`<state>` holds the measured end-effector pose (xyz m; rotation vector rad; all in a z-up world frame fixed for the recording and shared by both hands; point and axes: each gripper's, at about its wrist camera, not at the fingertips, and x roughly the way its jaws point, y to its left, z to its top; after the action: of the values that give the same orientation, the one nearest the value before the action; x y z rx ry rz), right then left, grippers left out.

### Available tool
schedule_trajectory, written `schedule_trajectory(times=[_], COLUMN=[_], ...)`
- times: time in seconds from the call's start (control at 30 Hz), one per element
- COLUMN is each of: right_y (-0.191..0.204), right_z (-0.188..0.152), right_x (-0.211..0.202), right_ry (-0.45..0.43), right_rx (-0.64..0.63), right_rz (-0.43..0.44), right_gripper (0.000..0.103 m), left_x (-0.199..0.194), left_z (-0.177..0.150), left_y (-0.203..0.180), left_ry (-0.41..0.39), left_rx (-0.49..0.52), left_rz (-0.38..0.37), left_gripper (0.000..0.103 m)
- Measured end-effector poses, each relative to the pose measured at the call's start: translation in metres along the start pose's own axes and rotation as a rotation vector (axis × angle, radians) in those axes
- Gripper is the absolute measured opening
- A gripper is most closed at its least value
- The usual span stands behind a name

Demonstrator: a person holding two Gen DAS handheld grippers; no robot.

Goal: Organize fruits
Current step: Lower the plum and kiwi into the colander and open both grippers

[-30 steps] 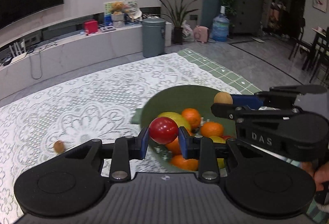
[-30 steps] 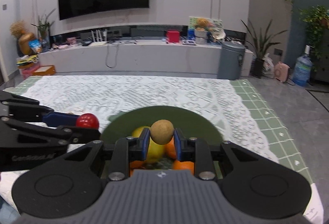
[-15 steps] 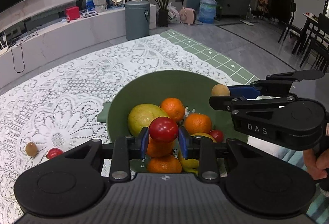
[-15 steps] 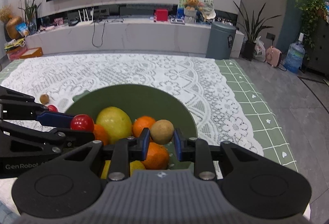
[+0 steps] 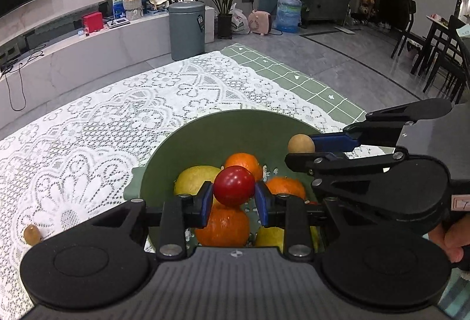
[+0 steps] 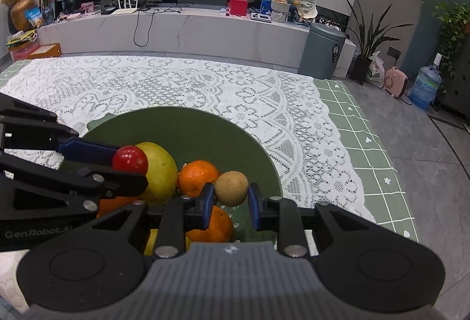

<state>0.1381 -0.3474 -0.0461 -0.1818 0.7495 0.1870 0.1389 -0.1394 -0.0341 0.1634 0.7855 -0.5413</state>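
A green bowl (image 5: 235, 126) on the lace tablecloth holds oranges (image 5: 243, 162), a yellow-green fruit (image 5: 194, 179) and other fruit. My left gripper (image 5: 234, 199) is shut on a red round fruit (image 5: 234, 185) and holds it over the bowl. My right gripper (image 6: 230, 204) is shut on a small brown fruit (image 6: 231, 188), also over the bowl (image 6: 205, 126). The right gripper shows in the left wrist view with the brown fruit (image 5: 301, 144) near the bowl's right rim. The left gripper with the red fruit (image 6: 129, 159) shows at the left of the right wrist view.
A small brown fruit (image 5: 31, 234) lies on the white lace tablecloth (image 5: 102, 120) left of the bowl. The green checked table edge (image 6: 367, 143) runs at the right. A grey bin (image 6: 323, 51) and a TV bench (image 6: 176, 29) stand beyond the table.
Both grippers have moved forward and down over the bowl, each still holding its fruit. The bowl now looks nearer and larger in both views.
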Motion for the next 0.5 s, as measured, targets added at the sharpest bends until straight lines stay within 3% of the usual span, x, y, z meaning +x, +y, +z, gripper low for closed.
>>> schedule_trajectory(times=[0.5], right_y=[-0.002], right_z=[-0.003], right_x=[0.022], right_ry=[0.047], right_rx=[-0.020], right_rz=[-0.006], right_gripper=[0.022], left_x=[0.019], left_z=[0.003], left_y=[0.003], left_ry=[0.017], left_rx=[0.024], left_rz=[-0.023], left_gripper=[0.034])
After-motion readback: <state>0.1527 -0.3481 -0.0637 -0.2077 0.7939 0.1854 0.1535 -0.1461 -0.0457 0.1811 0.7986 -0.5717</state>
